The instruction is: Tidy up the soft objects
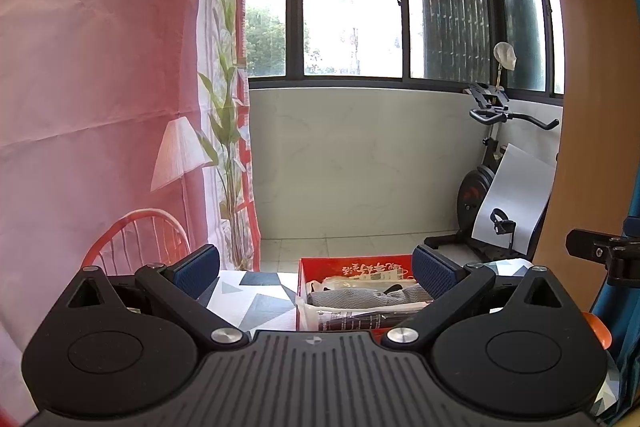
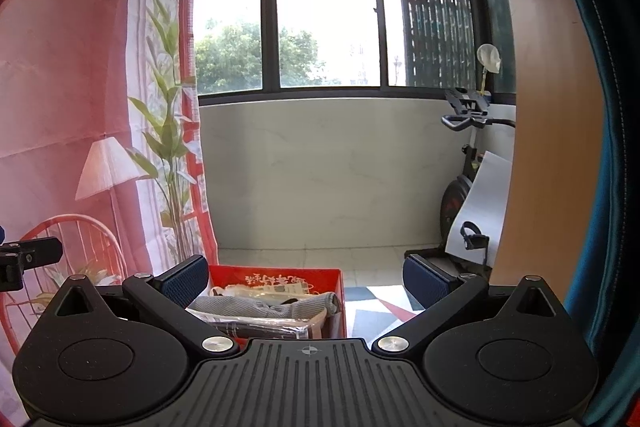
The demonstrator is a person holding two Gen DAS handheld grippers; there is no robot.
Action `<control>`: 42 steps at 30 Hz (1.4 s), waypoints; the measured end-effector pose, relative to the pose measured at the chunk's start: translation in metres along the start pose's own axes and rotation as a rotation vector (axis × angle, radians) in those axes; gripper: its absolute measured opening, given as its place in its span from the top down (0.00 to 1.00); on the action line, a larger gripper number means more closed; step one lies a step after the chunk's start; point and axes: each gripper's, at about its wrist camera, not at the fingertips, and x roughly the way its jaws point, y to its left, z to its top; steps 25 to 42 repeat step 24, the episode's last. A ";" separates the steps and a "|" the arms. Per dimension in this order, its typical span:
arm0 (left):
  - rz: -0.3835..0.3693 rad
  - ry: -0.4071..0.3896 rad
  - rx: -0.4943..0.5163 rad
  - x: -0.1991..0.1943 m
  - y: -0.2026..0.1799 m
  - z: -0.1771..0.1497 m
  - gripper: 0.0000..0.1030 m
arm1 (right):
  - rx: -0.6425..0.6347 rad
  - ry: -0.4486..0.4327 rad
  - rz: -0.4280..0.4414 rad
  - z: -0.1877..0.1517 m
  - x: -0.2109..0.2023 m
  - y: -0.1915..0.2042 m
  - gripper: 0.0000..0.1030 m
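Left wrist view: the left gripper (image 1: 316,269) is held level above the desk (image 1: 256,297), its blue-padded fingers (image 1: 198,267) spread wide with nothing between them. Ahead and slightly right sits a red box (image 1: 356,267) already holding soft items: a grey knitted cloth (image 1: 360,297) lying over plastic-wrapped packages (image 1: 352,321). Judging by this, the work is either between items or close to done; no loose soft thing shows on the patterned desk cover. The next move would call for tilting down to find whatever remains. The gripper body hides the near desk and the box's front wall. At the right edge a black part, probably the other gripper, is cut off.

Right wrist view: the right gripper (image 2: 306,277) also has its fingers (image 2: 426,279) wide apart and empty. The red box (image 2: 336,307) lies ahead and left, the grey knitted cloth (image 2: 264,307) on top. The box's depth and lower contents cannot be made out.
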 end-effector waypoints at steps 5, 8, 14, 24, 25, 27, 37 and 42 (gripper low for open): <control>0.007 0.001 -0.002 0.000 0.000 0.001 0.00 | -0.006 0.005 -0.011 0.000 0.003 0.003 0.00; 0.009 0.003 -0.003 0.000 0.000 0.001 0.00 | -0.007 0.006 -0.017 -0.001 0.003 0.002 0.00; 0.014 0.009 -0.006 0.002 0.000 0.001 0.00 | -0.007 0.013 -0.034 -0.003 0.006 0.001 0.00; 0.023 0.012 -0.013 0.001 -0.001 0.002 0.00 | -0.005 0.020 -0.044 -0.005 0.009 0.001 0.00; 0.023 0.012 -0.013 0.001 -0.001 0.002 0.00 | -0.005 0.020 -0.044 -0.005 0.009 0.001 0.00; 0.023 0.012 -0.013 0.001 -0.001 0.002 0.00 | -0.005 0.020 -0.044 -0.005 0.009 0.001 0.00; 0.023 0.012 -0.013 0.001 -0.001 0.002 0.00 | -0.005 0.020 -0.044 -0.005 0.009 0.001 0.00; 0.023 0.012 -0.013 0.001 -0.001 0.002 0.00 | -0.005 0.020 -0.044 -0.005 0.009 0.001 0.00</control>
